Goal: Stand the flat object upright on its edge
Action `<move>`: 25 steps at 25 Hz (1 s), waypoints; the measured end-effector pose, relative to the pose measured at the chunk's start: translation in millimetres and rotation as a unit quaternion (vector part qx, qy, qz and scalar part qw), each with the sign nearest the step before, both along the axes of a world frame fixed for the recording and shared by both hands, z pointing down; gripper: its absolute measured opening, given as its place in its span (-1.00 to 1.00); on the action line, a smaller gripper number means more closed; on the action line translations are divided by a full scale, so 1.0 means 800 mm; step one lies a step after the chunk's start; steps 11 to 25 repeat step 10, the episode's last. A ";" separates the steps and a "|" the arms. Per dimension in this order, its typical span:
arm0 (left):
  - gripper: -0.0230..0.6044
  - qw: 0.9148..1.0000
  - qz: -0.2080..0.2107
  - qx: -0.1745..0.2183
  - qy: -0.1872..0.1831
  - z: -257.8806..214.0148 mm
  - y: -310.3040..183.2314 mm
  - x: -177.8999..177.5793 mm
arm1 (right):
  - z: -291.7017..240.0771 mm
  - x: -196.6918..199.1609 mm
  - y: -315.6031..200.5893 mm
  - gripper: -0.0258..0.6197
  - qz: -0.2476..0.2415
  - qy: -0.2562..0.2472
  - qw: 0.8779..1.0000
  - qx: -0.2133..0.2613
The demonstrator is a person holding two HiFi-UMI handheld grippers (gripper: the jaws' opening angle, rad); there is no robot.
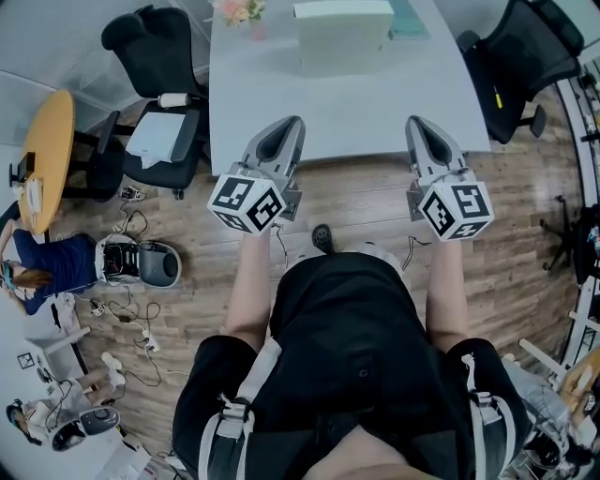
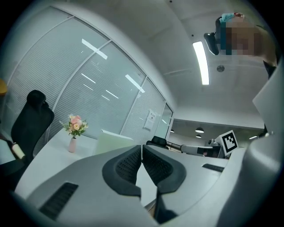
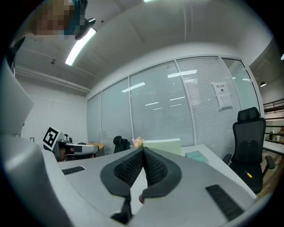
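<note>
A pale green flat-sided object (image 1: 342, 33) stands at the far end of the white table (image 1: 337, 112); it also shows in the left gripper view (image 2: 116, 142) and the right gripper view (image 3: 165, 145). A teal book (image 1: 408, 19) lies flat beside it. My left gripper (image 1: 292, 124) hovers over the table's near edge, jaws shut with nothing between them (image 2: 141, 147). My right gripper (image 1: 415, 124) is level with it to the right, also shut and empty (image 3: 142, 149). Both are well short of the green object.
A pink flower vase (image 1: 246, 13) stands at the table's far left. Black office chairs sit at the left (image 1: 155, 89) and right (image 1: 520, 61) of the table. A round wooden table (image 1: 42, 155), cables and gear on the floor (image 1: 136, 262) lie at the left.
</note>
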State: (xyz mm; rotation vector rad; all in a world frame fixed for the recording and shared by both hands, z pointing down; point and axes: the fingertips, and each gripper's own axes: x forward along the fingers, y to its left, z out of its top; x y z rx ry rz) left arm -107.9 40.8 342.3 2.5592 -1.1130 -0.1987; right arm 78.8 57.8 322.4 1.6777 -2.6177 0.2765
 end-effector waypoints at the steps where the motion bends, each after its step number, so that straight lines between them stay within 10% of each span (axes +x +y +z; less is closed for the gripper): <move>1: -0.83 1.000 0.001 0.000 -0.003 0.001 0.001 0.000 | 0.001 0.000 0.001 -0.87 0.001 -0.003 1.000 -0.002; 25: -0.83 1.000 0.008 0.010 -0.018 -0.001 0.001 -0.006 | 0.003 -0.010 0.002 -0.87 0.001 0.003 1.000 0.004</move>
